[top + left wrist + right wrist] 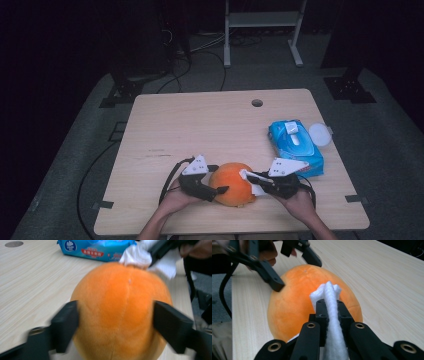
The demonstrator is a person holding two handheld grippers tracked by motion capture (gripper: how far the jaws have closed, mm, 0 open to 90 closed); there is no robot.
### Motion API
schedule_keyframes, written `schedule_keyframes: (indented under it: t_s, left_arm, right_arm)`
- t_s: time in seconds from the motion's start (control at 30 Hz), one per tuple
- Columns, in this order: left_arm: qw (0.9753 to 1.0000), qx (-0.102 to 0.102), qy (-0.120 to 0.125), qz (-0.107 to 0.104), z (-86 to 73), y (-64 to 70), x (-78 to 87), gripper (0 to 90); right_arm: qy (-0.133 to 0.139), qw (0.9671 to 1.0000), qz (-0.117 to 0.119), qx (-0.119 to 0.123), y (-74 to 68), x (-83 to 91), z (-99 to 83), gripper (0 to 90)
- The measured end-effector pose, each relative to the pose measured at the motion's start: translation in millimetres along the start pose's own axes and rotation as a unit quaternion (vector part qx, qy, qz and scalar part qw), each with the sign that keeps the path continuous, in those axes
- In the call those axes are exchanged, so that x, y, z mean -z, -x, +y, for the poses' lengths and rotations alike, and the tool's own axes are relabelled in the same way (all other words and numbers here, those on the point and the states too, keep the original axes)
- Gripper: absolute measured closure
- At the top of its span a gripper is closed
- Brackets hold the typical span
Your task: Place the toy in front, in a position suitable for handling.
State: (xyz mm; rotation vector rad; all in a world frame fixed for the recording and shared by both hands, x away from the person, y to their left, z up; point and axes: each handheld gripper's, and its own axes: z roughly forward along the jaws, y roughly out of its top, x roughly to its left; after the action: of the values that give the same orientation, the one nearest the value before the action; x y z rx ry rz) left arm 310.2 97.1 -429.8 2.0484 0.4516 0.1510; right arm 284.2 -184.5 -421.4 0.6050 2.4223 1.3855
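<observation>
**Orange plush ball held and wiped at table's near edge**

Wooden table (200,120), light top, cable hole (257,103) far side. Blue wet-wipe pack (295,145) right of centre, white round lid (320,134) touching its far right side, both near the right gripper. Orange plush ball (232,184) near front edge, between both hands. Left gripper (220,191) jaws spread around ball, pressing both sides. Right gripper (248,176) clamped on white wipe (329,293), wipe touching ball's surface. Nothing between grippers except ball.
</observation>
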Motion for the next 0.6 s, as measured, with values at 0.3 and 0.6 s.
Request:
schedule_keyframes:
  t_s: [0.3, 0.6]
  left_arm:
    - [0.9998, -0.008, -0.003, 0.02, -4.0, -0.9, 0.5, 28.4]
    - [0.9984, 0.052, 0.009, 0.02, -13.0, -17.2, 5.0, 29.3]
  right_arm:
    - [0.011, 0.9998, 0.018, 0.006, -5.3, -3.3, 5.4, 82.6]
    - [0.006, 0.9989, 0.045, 0.012, -15.8, 0.2, -0.3, 82.6]
